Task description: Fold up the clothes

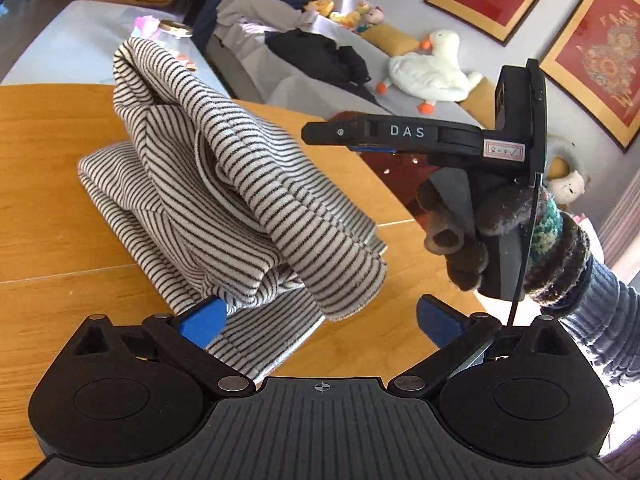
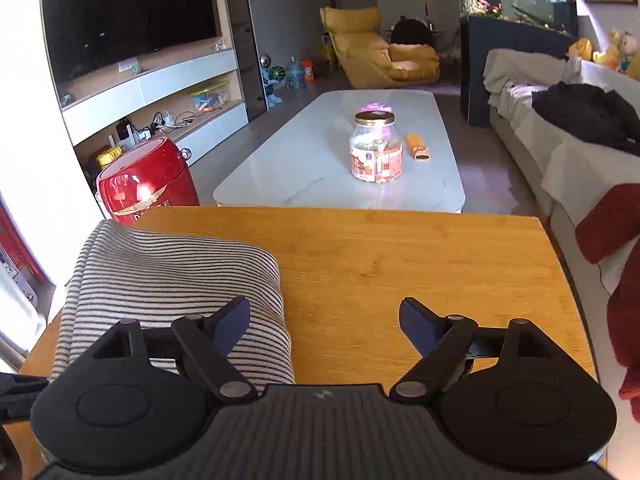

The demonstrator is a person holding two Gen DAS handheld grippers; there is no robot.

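A striped knit garment (image 1: pixel 208 184) sits bunched in a loosely folded heap on the wooden table (image 1: pixel 48 152) – both the left hand-held gripper (image 1: pixel 320 320) and the right hand-held gripper (image 2: pixel 324 328) hang beside it, fingers spread wide and holding nothing – seemingly positioned to tidy its folds.

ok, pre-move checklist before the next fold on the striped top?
1. Left gripper open: ok, blue fingers spread wide.
2. Right gripper open: ok, nothing between its fingers.
3. Striped top on the wooden table: ok, but bunched up into a peak, not flat.
4. Left grip on cloth: not ok, one finger only touches the hem.
5. Table space right of the top: ok, bare wood in the right wrist view.
6. Fold lines square: cannot tell, the heap hides the edges.
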